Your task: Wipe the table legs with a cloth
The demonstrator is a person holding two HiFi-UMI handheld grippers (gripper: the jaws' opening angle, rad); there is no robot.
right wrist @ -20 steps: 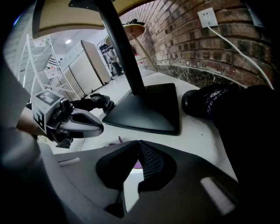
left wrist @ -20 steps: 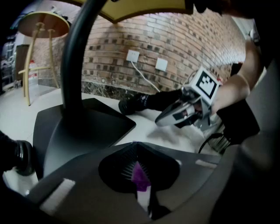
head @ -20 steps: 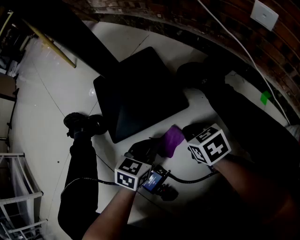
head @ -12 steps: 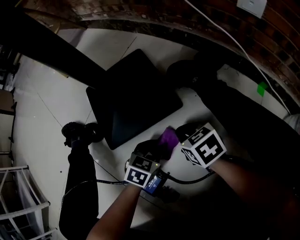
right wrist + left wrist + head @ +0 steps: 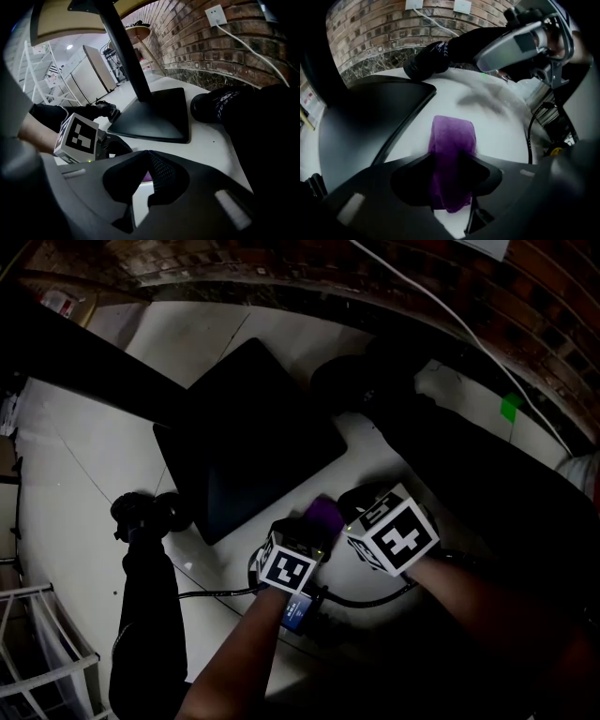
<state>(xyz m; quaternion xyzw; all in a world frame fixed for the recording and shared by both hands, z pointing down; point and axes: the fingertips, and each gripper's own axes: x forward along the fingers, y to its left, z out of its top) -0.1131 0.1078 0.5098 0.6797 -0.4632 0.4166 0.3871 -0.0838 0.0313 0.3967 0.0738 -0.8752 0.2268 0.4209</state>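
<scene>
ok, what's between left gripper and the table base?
Left gripper view: the purple cloth the left gripper holds, then bare floor up to the table base.

The cloth [image 5: 452, 140] is purple and soft, with a fine fuzzy pile, and matt. The left gripper [image 5: 452, 161] looks like matt dark plastic. The right gripper [image 5: 149, 154] looks the same, and one pad [image 5: 161, 176] has a rough dotted texture. The floor [image 5: 84, 465] is white and glossy. The base [image 5: 244, 442] is smooth and black with a dull sheen. The wall [image 5: 187, 28] is rough brick.
</scene>
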